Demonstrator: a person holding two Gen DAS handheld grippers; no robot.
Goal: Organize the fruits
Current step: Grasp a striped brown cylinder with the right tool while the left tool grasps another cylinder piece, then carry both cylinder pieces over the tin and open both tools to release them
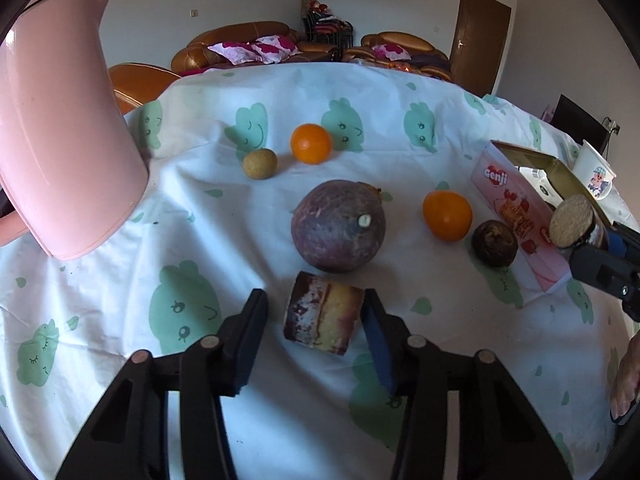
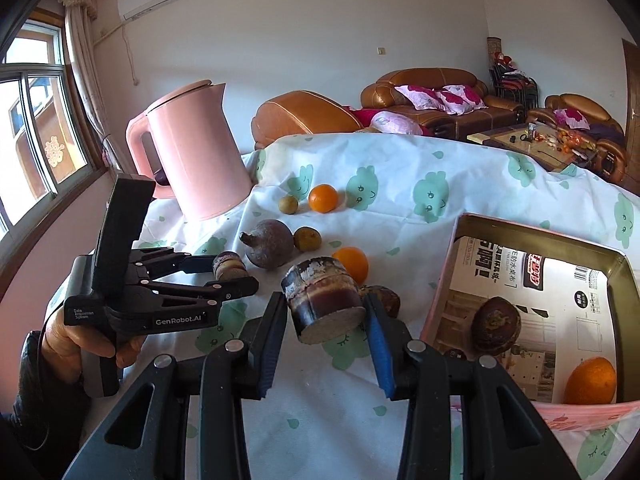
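My left gripper (image 1: 314,320) is open around a short sugarcane piece (image 1: 324,314) lying on the cloth; the right pad touches it, the left stands apart. My right gripper (image 2: 326,320) is shut on another sugarcane piece (image 2: 322,302) and holds it above the cloth, left of the open tin box (image 2: 532,236). The box holds a brown fruit (image 2: 496,326) and an orange (image 2: 590,380). On the cloth lie a large purple fruit (image 1: 338,226), two oranges (image 1: 311,143) (image 1: 447,215), a small tan fruit (image 1: 259,164) and a dark fruit (image 1: 494,243).
A pink kettle (image 1: 60,140) stands at the table's left. A white cup (image 1: 596,174) stands behind the box. The table is covered with a white cloth with green prints (image 1: 180,312). Sofas (image 2: 432,96) stand beyond the far edge.
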